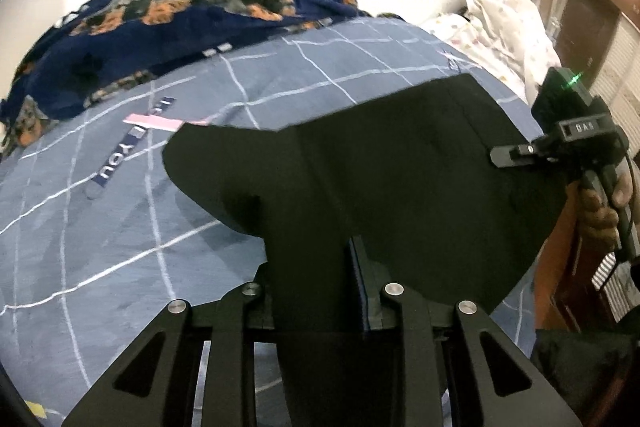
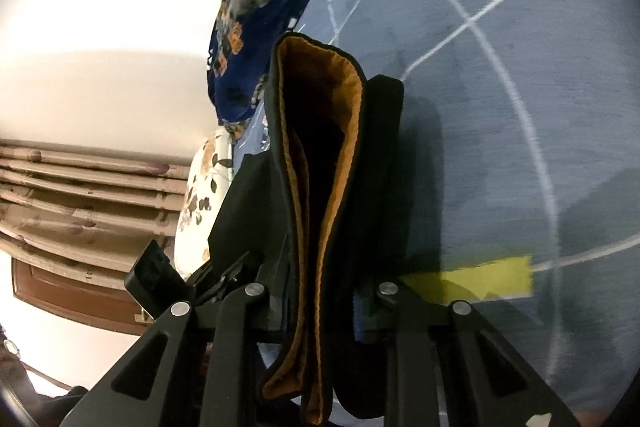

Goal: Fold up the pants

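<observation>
The black pants [image 1: 380, 163] hang spread between my two grippers above a blue grid-patterned bed sheet [image 1: 100, 227]. My left gripper [image 1: 320, 291] is shut on the near edge of the cloth, which fills the gap between its fingers. My right gripper [image 1: 504, 153] shows at the right of the left wrist view, held by a hand and gripping the pants' far edge. In the right wrist view my right gripper [image 2: 320, 311] is shut on the pants [image 2: 380, 187], with their orange lining [image 2: 340, 163] facing the camera.
A dark blue floral blanket [image 1: 168, 23] lies bunched at the back of the bed. A white patterned pillow [image 1: 508, 23] sits at the back right. A pink tape strip [image 1: 156, 123] and a yellow tape strip [image 2: 492, 275] mark the sheet. Curtains [image 2: 80, 187] and wooden furniture [image 1: 584, 23] stand beyond.
</observation>
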`<action>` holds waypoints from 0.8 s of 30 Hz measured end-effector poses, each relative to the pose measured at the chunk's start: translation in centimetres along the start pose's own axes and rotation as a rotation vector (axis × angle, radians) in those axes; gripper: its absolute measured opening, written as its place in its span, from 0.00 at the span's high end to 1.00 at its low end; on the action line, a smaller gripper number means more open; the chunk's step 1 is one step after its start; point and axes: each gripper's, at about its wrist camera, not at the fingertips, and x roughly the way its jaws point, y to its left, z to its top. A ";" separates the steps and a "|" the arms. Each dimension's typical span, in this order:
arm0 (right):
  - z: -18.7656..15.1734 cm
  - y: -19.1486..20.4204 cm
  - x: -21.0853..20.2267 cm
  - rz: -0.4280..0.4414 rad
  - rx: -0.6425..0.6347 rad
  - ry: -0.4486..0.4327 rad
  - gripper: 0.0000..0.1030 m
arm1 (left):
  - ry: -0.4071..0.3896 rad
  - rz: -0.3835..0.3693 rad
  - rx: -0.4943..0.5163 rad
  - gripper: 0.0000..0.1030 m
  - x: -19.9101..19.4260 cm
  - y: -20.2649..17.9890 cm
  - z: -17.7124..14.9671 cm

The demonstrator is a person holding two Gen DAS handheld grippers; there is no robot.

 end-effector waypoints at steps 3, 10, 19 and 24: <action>0.1 1.1 1.0 -0.002 -0.015 0.015 0.80 | -0.019 0.024 -0.016 0.77 -0.9 1.0 0.1; 0.9 3.7 3.8 0.009 -0.045 0.044 0.80 | -0.061 0.068 -0.072 0.82 -3.1 4.4 0.2; 2.4 6.7 7.2 0.009 -0.072 0.070 0.80 | -0.123 0.034 -0.267 0.84 -6.4 11.5 -0.2; 2.0 5.6 6.5 0.001 -0.047 0.066 0.81 | -0.041 -0.058 -0.360 0.82 -5.7 15.0 -1.4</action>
